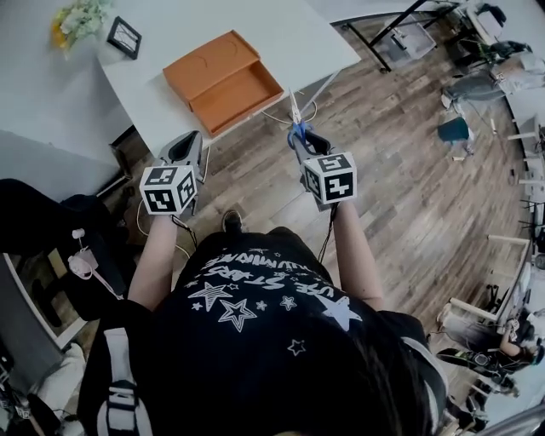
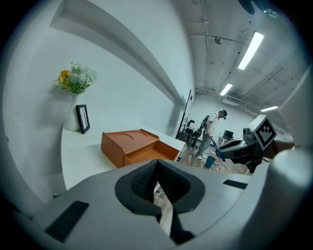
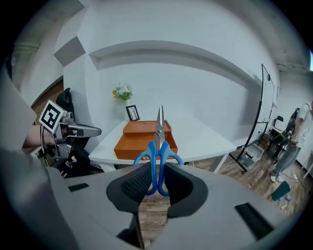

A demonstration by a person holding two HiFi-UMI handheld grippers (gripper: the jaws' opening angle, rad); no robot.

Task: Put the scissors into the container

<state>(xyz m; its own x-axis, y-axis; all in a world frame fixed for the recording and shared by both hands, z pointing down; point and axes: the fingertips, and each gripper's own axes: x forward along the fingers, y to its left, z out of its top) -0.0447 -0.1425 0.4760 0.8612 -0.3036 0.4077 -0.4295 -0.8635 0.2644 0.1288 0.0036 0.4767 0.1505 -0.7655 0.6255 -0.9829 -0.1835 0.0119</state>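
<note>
An orange container [image 1: 223, 81] lies open on the white table [image 1: 298, 34], lid flipped back to the left; it also shows as the container [image 2: 132, 146] and the container [image 3: 142, 136]. My right gripper [image 1: 298, 138] is shut on blue-handled scissors [image 1: 295, 119], blades pointing up toward the table's near edge. In the right gripper view the scissors [image 3: 158, 151] stand upright between the jaws of the right gripper [image 3: 157, 168], in front of the container. My left gripper [image 1: 189, 143] hovers off the table's near edge, left of the container; this gripper [image 2: 157, 168] is shut and holds nothing.
A black picture frame [image 1: 124, 37] and a vase of flowers [image 1: 78, 19] stand at the table's far left corner. Below both grippers is wooden floor [image 1: 409, 187]. A black stand [image 1: 400, 34] is to the table's right. A person [image 2: 213, 128] stands far across the room.
</note>
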